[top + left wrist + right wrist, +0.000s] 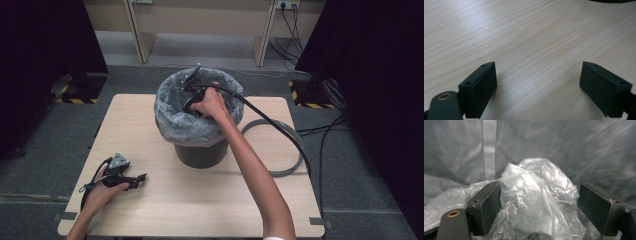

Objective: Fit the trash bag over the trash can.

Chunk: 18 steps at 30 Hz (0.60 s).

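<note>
Inside the bin (200, 150), your right gripper (539, 205) stood wide open around a crumpled bag liner (536, 195), gripping nothing. Left of the bin, your left gripper (141, 177) rested open and empty. Next: close squarely on that fold.

Your worktop (165, 205) is pale wood-grain laminate, smooth with a soft sheen. The bin liner (172, 117) is thin, translucent grey plastic film, crinkled and glossy where it bunches (536, 195), over a dark matt bin (200, 155). Your fingers (480, 87) are black matt plastic with flat, smooth pads; the ring (285, 172) looks smooth grey.
</note>
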Each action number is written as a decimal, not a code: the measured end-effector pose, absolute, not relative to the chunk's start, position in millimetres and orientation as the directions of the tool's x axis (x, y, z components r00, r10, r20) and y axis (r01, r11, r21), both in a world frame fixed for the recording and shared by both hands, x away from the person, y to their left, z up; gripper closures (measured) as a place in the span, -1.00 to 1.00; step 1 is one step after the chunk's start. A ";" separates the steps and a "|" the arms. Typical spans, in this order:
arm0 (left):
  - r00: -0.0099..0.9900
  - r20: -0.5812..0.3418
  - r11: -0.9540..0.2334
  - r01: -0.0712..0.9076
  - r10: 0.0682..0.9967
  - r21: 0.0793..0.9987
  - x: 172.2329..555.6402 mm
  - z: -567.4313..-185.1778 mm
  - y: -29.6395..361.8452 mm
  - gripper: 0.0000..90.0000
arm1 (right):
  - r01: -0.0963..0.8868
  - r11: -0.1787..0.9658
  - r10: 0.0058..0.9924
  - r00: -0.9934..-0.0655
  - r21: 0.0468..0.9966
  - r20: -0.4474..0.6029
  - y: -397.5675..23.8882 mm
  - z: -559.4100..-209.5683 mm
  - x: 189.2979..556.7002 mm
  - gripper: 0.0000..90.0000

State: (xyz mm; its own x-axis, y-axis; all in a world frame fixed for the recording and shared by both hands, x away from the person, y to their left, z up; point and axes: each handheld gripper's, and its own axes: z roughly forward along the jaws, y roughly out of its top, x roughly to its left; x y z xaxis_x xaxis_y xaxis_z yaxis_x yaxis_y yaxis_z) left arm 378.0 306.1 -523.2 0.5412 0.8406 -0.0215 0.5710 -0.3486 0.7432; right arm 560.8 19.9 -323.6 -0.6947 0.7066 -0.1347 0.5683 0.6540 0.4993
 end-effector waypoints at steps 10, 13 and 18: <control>0.541 -0.020 -0.350 0.571 0.841 0.743 378.0 -523.2 305.9 -0.70 | 0.491 0.520 0.739 -0.669 0.699 -0.080 -2.5 -277.3 550.7 -0.54; 0.541 -0.020 -0.350 0.571 0.841 0.743 378.0 -523.2 306.0 -0.70 | 0.446 0.448 0.752 -0.657 0.775 -0.055 -19.3 -251.0 544.0 -0.54; 0.541 -0.020 -0.350 0.571 0.841 0.743 378.0 -523.2 305.9 -0.70 | 0.388 0.341 0.783 -0.622 0.856 -0.030 -62.4 -210.2 528.4 -0.55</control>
State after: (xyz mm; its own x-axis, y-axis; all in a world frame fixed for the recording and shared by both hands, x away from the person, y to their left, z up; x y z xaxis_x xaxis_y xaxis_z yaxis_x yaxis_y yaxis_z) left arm 378.0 305.9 -523.2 0.5411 0.8407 -0.0198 0.5709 -0.3500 0.7427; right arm 528.4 -62.4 -210.2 -0.6216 0.7828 -0.0301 0.3880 0.3410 0.8562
